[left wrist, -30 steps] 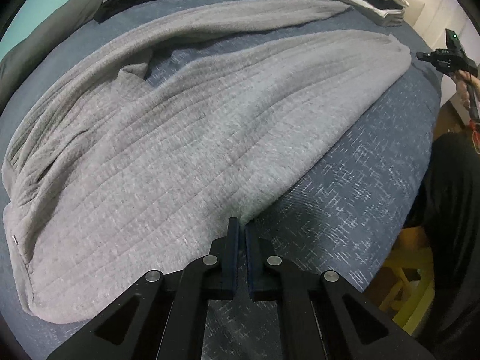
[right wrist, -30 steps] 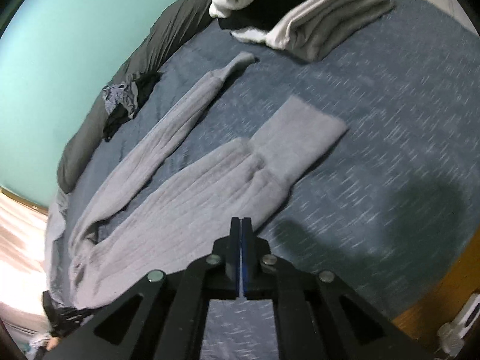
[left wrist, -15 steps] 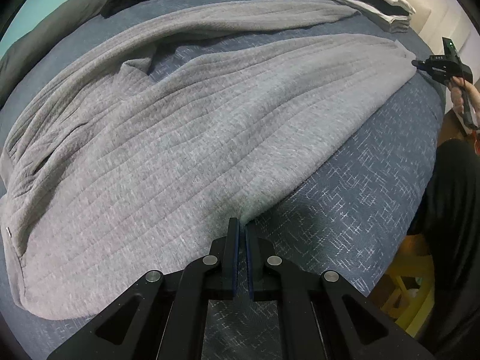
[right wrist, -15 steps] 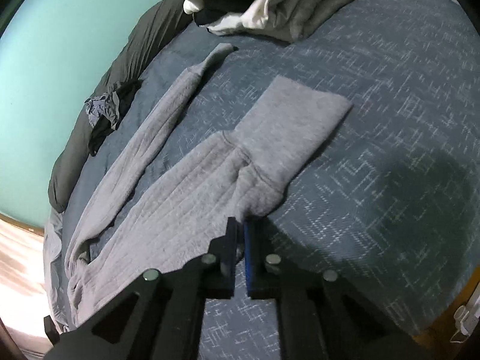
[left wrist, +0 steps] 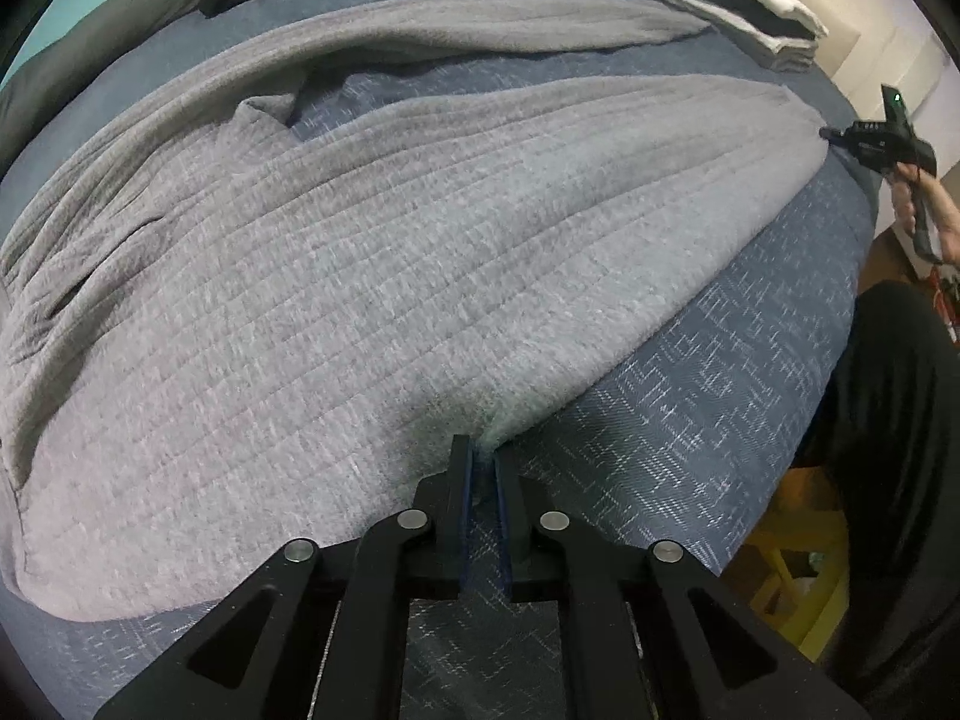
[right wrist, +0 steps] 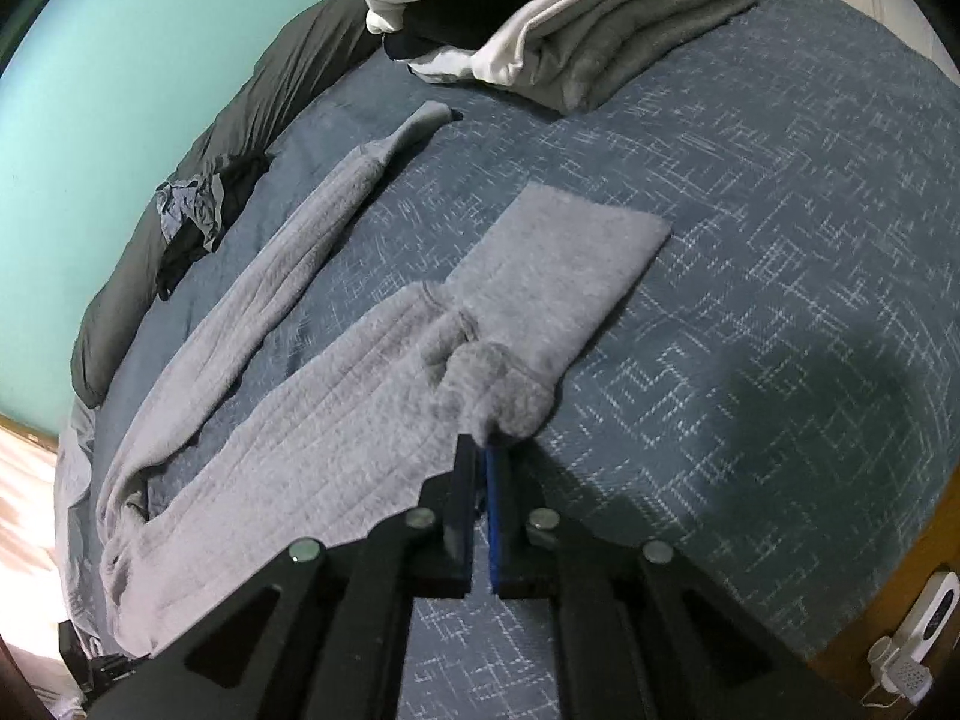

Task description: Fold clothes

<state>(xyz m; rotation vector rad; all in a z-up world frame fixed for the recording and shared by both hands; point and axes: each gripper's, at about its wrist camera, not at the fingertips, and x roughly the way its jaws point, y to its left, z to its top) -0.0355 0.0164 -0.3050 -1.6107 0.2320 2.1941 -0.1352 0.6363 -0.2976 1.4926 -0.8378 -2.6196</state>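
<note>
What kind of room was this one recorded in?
Most likely a bedroom: grey pants lie spread on a bed's blue patterned cover, with a stack of folded clothes and a dark duvet along the teal wall.

The grey ribbed knit trousers [left wrist: 372, 276] run off the left wrist view's left edge; the stack of folded grey, white and black clothes [right wrist: 558, 30] is cropped above.

Grey quilted knit trousers [left wrist: 372, 276] lie flat across the blue patterned bedspread [left wrist: 708, 396], legs spread apart; the near leg runs beside the bedspread's near edge, its smooth cuff [right wrist: 564, 258] flat.
</note>
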